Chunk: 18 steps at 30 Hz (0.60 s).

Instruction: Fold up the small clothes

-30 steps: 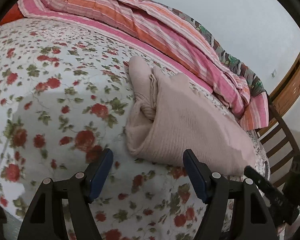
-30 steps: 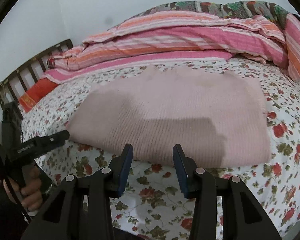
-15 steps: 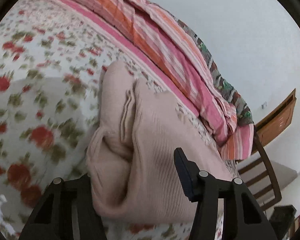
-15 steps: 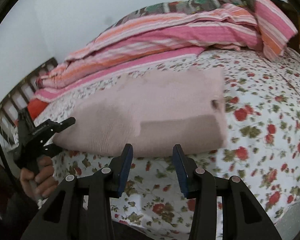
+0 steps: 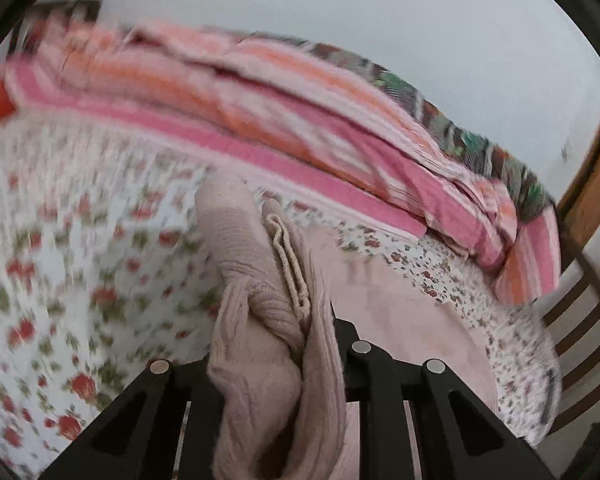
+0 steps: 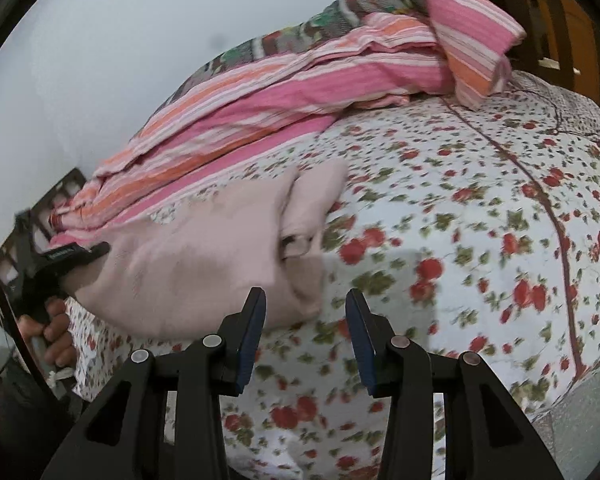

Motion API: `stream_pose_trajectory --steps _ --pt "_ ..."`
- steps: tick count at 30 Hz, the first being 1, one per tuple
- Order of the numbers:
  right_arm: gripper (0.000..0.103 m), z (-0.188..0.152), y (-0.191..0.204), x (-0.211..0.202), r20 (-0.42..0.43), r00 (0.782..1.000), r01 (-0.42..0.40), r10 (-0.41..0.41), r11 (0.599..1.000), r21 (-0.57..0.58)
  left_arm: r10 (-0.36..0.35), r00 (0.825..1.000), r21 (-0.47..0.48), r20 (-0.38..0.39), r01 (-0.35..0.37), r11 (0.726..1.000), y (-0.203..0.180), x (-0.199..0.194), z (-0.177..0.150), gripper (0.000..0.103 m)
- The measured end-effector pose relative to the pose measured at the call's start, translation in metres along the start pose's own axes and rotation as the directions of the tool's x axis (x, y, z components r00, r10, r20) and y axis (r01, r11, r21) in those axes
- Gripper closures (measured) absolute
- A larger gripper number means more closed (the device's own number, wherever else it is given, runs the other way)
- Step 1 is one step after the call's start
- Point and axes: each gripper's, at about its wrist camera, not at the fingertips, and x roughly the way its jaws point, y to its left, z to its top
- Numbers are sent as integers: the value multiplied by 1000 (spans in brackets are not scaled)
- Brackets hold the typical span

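A folded pale pink knitted garment (image 5: 260, 312) lies on the floral bedsheet (image 5: 80, 260). My left gripper (image 5: 276, 344) is shut on the garment's near end, and the bunched knit fills the space between its fingers. In the right wrist view the garment (image 6: 204, 256) lies left of centre, with the left gripper (image 6: 72, 256) and the hand holding it at its left end. My right gripper (image 6: 306, 332) is open and empty, just in front of the garment's near right corner, above the sheet.
A pink and orange striped quilt (image 5: 300, 120) is heaped along the back of the bed, also in the right wrist view (image 6: 300, 84). A wooden bed frame (image 5: 580, 280) stands at the right. The floral sheet (image 6: 480, 240) spreads to the right of the garment.
My left gripper moved onto the garment's end and closed on it. The right gripper swung to the right, so the garment now lies to its left. It stayed open.
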Motion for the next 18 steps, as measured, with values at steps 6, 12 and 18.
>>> stream_pose_trajectory --steps 6,12,18 --pt "61 13 -23 -13 45 999 12 -14 999 41 8 999 257 38 -17 966 -112 -6 -4 85" --pt "61 14 -53 -33 65 995 74 -80 993 89 -66 996 386 -66 87 918 -210 35 -70 85" --pt "61 7 -69 -45 53 986 155 -160 984 88 -141 983 502 -118 182 845 -233 52 -127 43"
